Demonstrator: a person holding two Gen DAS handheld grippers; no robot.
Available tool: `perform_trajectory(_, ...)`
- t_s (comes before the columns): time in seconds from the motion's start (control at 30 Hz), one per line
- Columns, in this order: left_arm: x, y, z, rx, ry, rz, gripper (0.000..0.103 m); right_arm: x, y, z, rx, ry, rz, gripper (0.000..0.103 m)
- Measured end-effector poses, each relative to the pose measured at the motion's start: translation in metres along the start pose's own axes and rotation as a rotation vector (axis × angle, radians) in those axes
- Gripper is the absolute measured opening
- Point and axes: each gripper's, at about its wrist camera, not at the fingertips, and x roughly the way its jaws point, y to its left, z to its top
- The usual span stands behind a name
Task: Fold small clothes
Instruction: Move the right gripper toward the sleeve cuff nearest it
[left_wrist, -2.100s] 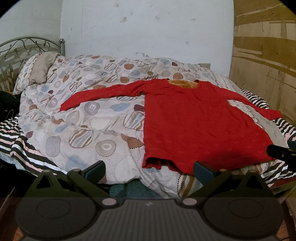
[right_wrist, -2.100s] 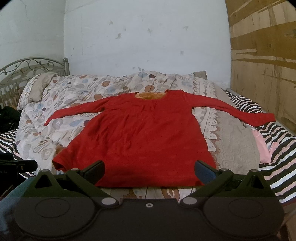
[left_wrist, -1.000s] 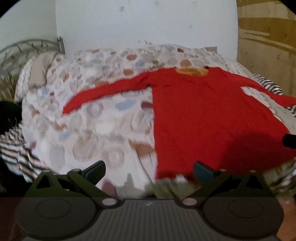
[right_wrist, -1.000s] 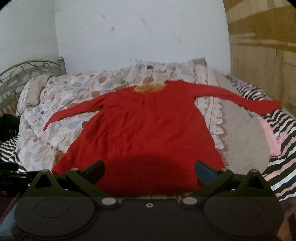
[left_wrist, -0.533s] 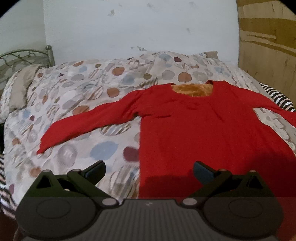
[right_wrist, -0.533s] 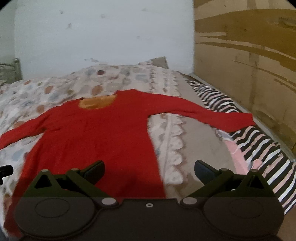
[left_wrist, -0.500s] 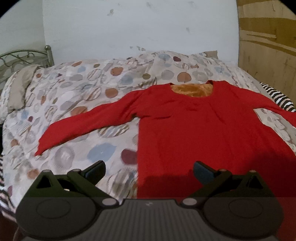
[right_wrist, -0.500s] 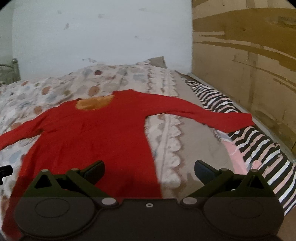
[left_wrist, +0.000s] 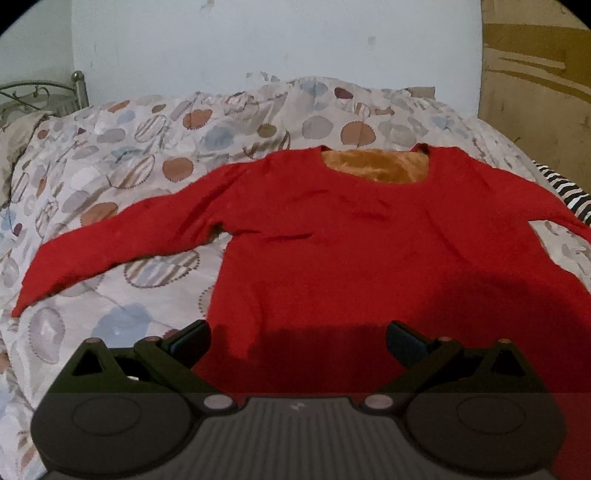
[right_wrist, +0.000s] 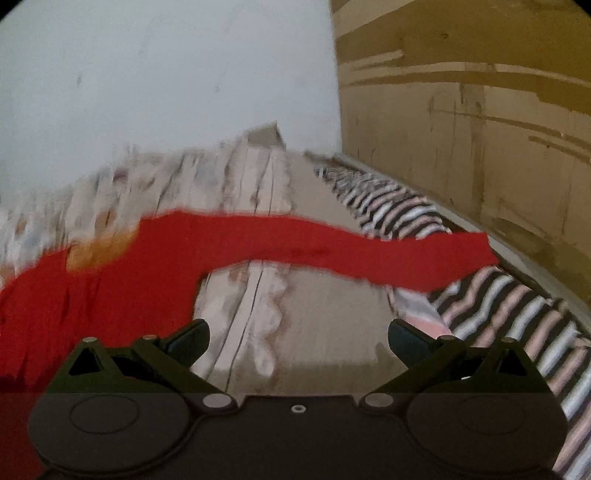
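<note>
The red long-sleeved top (left_wrist: 369, 251) lies flat, front up, on the patterned quilt (left_wrist: 110, 173) of the bed, both sleeves spread outward. Your left gripper (left_wrist: 297, 338) hangs above its lower body, jaws wide apart and empty. Your right gripper (right_wrist: 298, 338), equally wide and empty, faces the outstretched sleeve (right_wrist: 332, 247); that view is blurred.

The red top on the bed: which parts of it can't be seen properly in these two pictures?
- Hem of the red top: left wrist view, hidden behind the left gripper and its shadow.
- Far sleeve's cuff: left wrist view, cut off by the right edge.
- Collar and body: right wrist view, smeared by motion blur; the body runs off the left edge behind the right gripper.
</note>
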Motion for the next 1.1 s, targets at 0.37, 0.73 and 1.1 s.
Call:
perform_trajectory(0.37,0.020,-0.009,-0.006,0.002,0.024,0.016,0.103,0.105,-0.098,0.040,0.103,-0.011,-0.325,0.102)
perform_trajectory(0.73,0.023,-0.012,-0.009,0.015,0.020,0.029,0.103,0.148,-0.162,0.030,0.363,0.014,-0.430,0.088)
perform_trajectory(1.1,0.016,-0.008,-0.006,0.004,0.021,0.003,0.103,0.139,-0.154,0.042,0.242,-0.009,-0.412,0.007)
